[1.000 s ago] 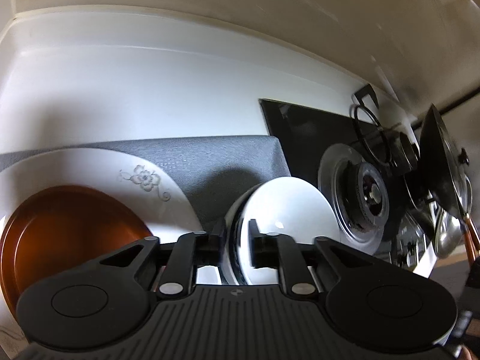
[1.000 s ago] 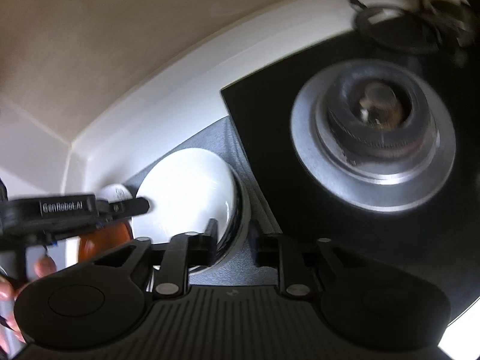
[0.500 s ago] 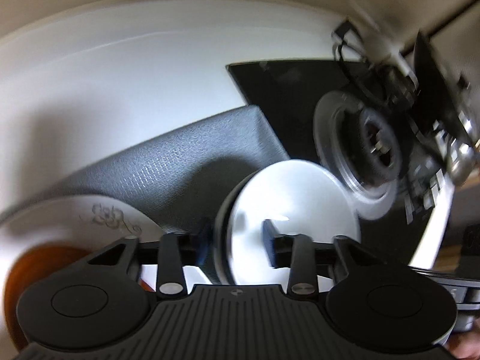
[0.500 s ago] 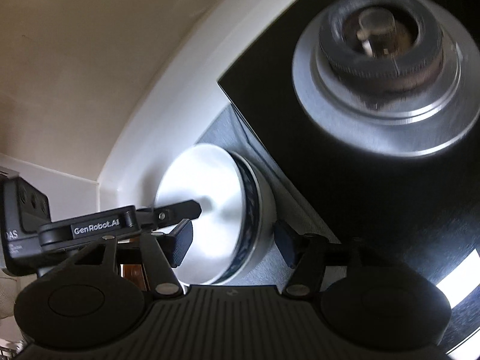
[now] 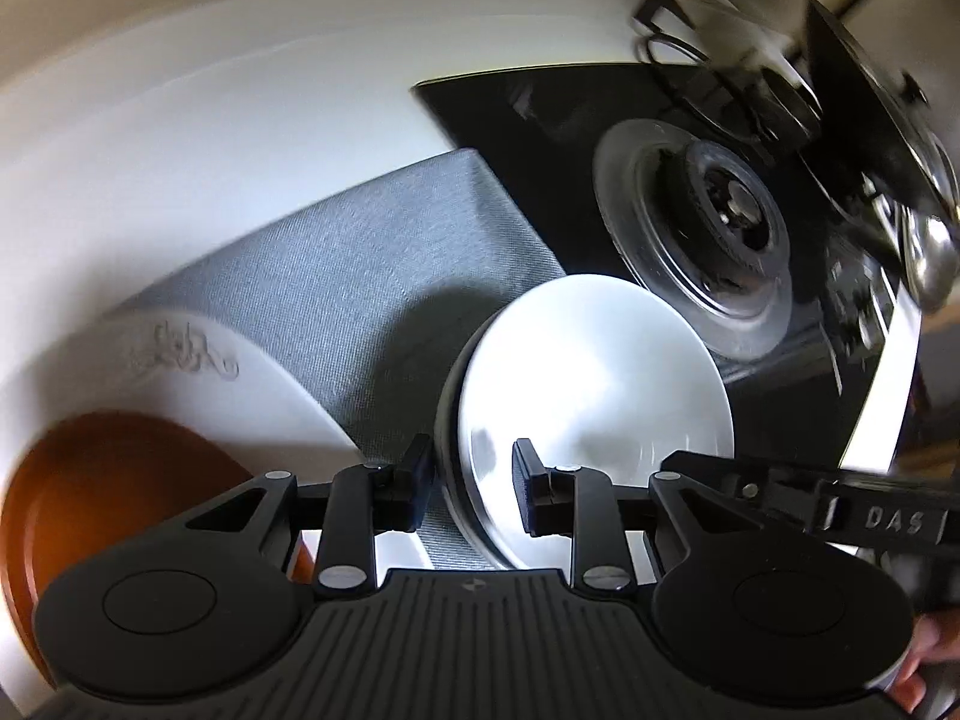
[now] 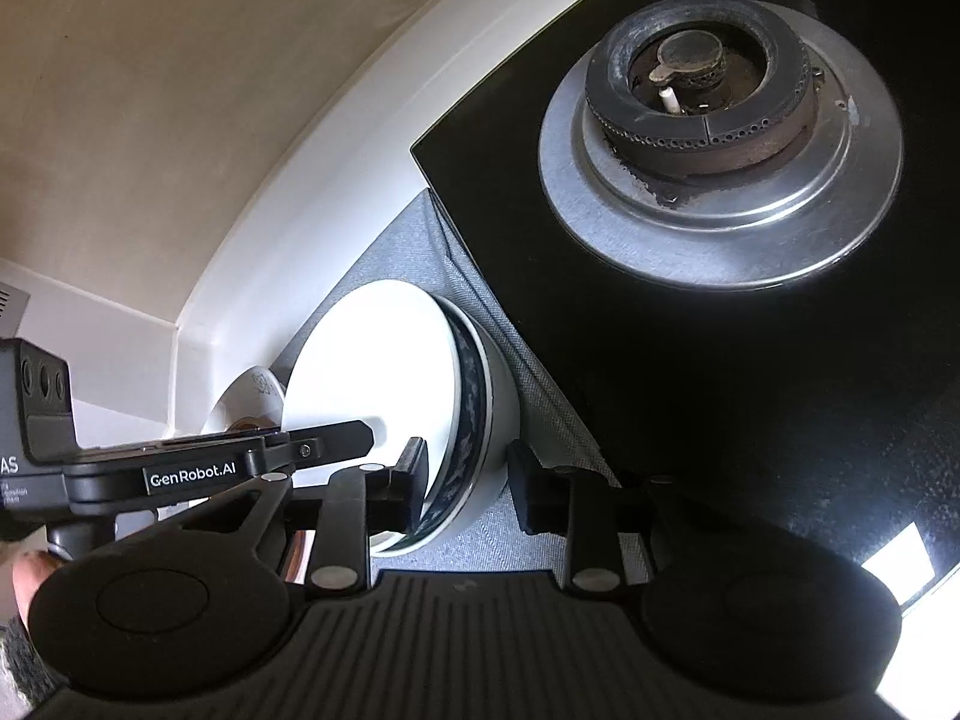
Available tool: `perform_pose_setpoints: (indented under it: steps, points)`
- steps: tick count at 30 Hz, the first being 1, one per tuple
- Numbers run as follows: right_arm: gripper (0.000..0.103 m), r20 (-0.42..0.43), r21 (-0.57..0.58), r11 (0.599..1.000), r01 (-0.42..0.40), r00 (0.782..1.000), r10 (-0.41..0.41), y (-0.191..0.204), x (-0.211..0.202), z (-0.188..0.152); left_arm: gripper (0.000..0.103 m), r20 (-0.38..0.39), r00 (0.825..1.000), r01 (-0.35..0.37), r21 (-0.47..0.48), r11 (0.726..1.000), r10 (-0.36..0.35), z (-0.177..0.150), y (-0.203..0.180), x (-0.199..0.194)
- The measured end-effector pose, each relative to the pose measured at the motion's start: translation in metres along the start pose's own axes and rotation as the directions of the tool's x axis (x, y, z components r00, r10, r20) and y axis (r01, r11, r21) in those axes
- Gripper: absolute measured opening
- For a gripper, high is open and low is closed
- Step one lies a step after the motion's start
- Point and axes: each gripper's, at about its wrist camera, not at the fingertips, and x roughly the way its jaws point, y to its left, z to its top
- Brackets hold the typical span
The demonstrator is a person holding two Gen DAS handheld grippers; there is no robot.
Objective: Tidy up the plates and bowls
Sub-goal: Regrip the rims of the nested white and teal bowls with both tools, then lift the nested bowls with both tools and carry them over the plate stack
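Widening around bowl (image 6: 480,420): right hand-held gripper (image 6: 468,486)

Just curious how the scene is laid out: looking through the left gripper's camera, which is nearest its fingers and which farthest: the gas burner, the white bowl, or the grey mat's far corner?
1. White bowl: between the left gripper's fingers.
2. Grey mat: its far corner lies beyond the bowl, up and left.
3. Gas burner: farthest, upper right on the black stovetop.
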Motion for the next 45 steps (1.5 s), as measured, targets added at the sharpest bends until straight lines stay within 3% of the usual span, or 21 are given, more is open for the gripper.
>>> perform_pose_setpoints:
  steps: [2,4,8,12,22,29,33,39,45]
  points:
    - [0.043,0.004,0.000,1.000,0.001,1.000,-0.001,0.001,0.011,0.003,0.029,-0.003,1.000,0.002,-0.029,1.000,-0.002,0.000,0.001,0.005]
    - [0.043,0.000,0.003,1.000,0.007,1.000,-0.007,0.000,0.020,0.003,0.029,-0.007,1.000,-0.011,-0.049,0.999,0.011,-0.002,-0.001,0.009]
    - [0.034,0.015,-0.036,0.997,0.070,0.997,-0.070,0.007,0.021,0.000,0.029,-0.018,0.999,-0.037,-0.102,0.994,0.036,-0.006,-0.009,0.005]
    - [0.032,0.018,-0.023,0.999,0.040,0.999,-0.039,0.002,0.010,0.001,0.028,0.011,0.999,-0.039,-0.133,0.990,0.041,-0.011,-0.016,-0.005]
    - [0.032,0.055,-0.142,0.989,0.039,0.998,-0.031,0.049,-0.032,0.000,0.029,0.090,0.993,-0.055,-0.202,0.978,0.074,-0.025,-0.028,-0.061]
    - [0.032,0.002,-0.234,0.972,-0.006,1.000,0.007,0.095,-0.033,-0.023,0.029,0.129,0.985,-0.079,-0.277,0.958,0.119,-0.063,-0.001,-0.111]
    - [0.032,-0.077,-0.267,0.963,-0.050,0.997,0.030,0.118,-0.018,-0.051,0.029,0.114,0.976,-0.139,-0.336,0.932,0.187,-0.100,0.020,-0.133]
    - [0.032,-0.200,-0.352,0.930,-0.108,0.979,0.038,0.159,0.005,-0.097,0.031,0.061,0.968,-0.188,-0.471,0.862,0.244,-0.162,0.057,-0.165]
    - [0.032,-0.308,-0.438,0.876,-0.202,0.949,0.065,0.211,0.015,-0.131,0.031,0.068,0.967,-0.156,-0.608,0.779,0.247,-0.219,0.096,-0.212]
